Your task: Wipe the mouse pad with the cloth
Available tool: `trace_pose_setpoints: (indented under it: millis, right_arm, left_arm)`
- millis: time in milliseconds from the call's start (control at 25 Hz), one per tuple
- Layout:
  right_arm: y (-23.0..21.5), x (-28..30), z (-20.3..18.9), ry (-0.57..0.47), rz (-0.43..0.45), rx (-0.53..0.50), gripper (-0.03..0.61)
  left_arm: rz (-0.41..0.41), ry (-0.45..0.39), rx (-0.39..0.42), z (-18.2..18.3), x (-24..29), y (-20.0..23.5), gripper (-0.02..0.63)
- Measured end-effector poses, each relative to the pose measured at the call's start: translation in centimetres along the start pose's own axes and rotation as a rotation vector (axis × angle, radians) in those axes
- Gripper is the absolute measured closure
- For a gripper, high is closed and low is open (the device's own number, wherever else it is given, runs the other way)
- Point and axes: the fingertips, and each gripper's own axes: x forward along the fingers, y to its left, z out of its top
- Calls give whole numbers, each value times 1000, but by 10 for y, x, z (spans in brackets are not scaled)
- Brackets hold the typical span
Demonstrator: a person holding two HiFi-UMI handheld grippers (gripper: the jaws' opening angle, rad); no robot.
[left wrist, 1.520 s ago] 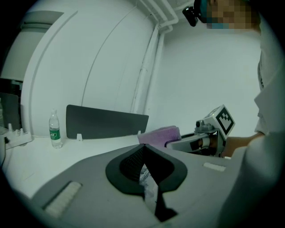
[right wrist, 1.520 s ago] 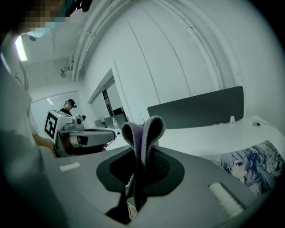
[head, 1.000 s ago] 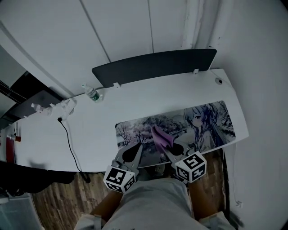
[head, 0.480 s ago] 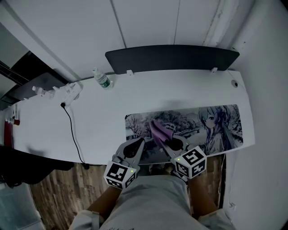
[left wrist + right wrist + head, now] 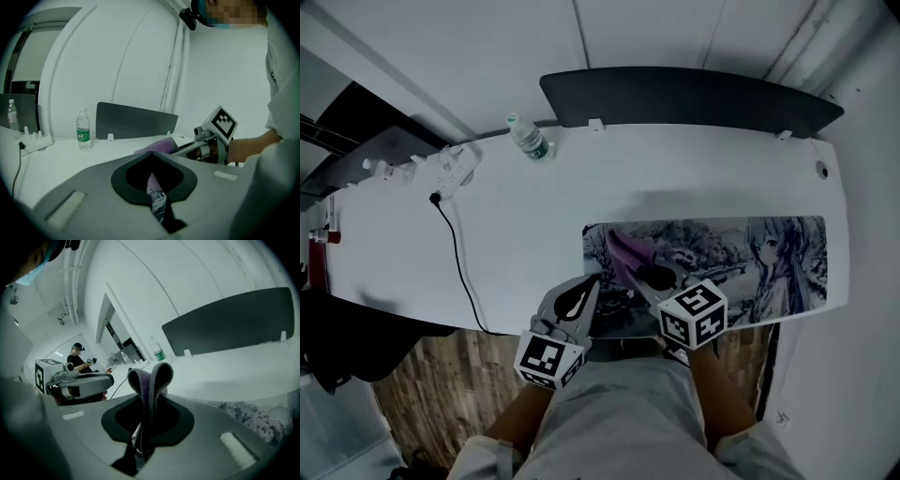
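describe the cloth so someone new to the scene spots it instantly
On the white desk, look to the long illustrated mouse pad along the near right edge. The cloth is the folded strip over the pad's left end, pinched in the right gripper; it's the only plain purple thing.

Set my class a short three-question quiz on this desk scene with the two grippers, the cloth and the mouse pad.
1. True or false: the right gripper is shut on the purple cloth.
2. What stands on the white desk beside the left end of the dark divider panel? A) water bottle B) mug C) lamp
3. Fill in: in the head view, the purple cloth is over the ___ end of the mouse pad.
Key: 1 true; 2 A; 3 left.
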Motion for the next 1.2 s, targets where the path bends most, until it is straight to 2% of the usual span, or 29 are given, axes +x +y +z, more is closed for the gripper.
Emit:
trace_pose_setpoints:
  millis: [640, 800, 1200]
  right_arm:
    - [-2, 107, -27, 141, 45, 133, 529]
    - [-16, 127, -37, 187, -4, 154, 529]
    - [-55, 142, -57, 292, -177, 38, 529]
  left_arm:
    - [84, 42, -92, -39, 12, 90, 595]
    - [78, 57, -104, -46, 14, 103, 595]
    - [42, 81, -120, -55, 20, 114, 595]
